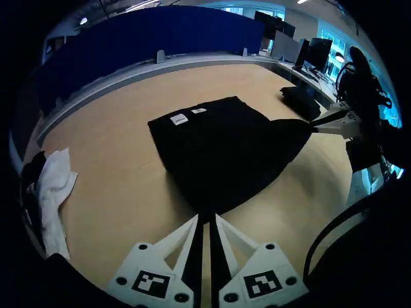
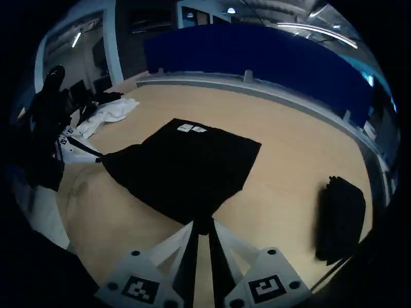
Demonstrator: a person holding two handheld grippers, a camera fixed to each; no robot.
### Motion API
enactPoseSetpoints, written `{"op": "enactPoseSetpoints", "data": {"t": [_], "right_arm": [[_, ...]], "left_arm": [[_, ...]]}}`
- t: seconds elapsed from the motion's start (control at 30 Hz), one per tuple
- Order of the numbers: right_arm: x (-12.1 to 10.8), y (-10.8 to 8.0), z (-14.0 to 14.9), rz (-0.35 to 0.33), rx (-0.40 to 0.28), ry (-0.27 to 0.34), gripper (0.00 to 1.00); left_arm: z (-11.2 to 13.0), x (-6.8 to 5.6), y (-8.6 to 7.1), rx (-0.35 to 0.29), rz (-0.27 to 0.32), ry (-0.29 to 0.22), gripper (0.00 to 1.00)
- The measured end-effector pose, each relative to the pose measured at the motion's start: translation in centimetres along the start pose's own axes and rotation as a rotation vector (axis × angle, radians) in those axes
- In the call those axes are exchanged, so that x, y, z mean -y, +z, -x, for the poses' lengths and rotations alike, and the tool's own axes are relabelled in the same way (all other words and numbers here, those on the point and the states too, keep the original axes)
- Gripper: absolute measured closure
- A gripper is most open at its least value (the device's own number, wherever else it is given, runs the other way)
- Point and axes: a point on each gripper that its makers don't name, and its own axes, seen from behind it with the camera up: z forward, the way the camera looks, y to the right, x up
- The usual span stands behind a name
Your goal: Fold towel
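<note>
A black towel (image 1: 221, 146) with white tags lies spread on the wooden table (image 1: 118, 169). My left gripper (image 1: 205, 218) is shut on one near corner of it, held a little above the table. Across from it, my right gripper (image 1: 312, 127) pinches the other corner. In the right gripper view the same towel (image 2: 190, 164) stretches from my right gripper (image 2: 202, 223), shut on its corner, to the left gripper (image 2: 98, 158) at the left, held by a gloved hand (image 2: 49, 102).
A crumpled white cloth (image 1: 54, 190) lies at the table's left edge, also seen as a white cloth (image 2: 110, 113). A folded black pile (image 2: 340, 215) sits at the right side. A blue partition (image 1: 149, 36) runs behind the table; monitors (image 1: 316, 51) stand at the far right.
</note>
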Motion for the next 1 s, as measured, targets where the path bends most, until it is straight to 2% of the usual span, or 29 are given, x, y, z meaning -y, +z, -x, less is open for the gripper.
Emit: {"op": "enactPoseSetpoints", "data": {"t": [0.3, 0.67, 0.8, 1.0], "right_arm": [[0.6, -2.2, -0.4, 0.007, 0.005, 0.014, 0.87], [0.9, -3.6, -0.7, 0.009, 0.011, 0.031, 0.87], [1.0, -3.9, -0.9, 0.006, 0.009, 0.028, 0.87], [1.0, -3.9, -1.0, 0.000, 0.017, 0.024, 0.87]], "left_arm": [[-0.5, -1.0, -2.4, -0.007, -0.002, -0.052, 0.92], [-0.9, -1.9, -4.4, -0.015, 0.003, -0.085, 0.92], [-1.1, -1.9, -4.8, -0.020, 0.003, -0.095, 0.92], [-1.3, -1.7, -4.6, -0.019, 0.002, -0.102, 0.92]]}}
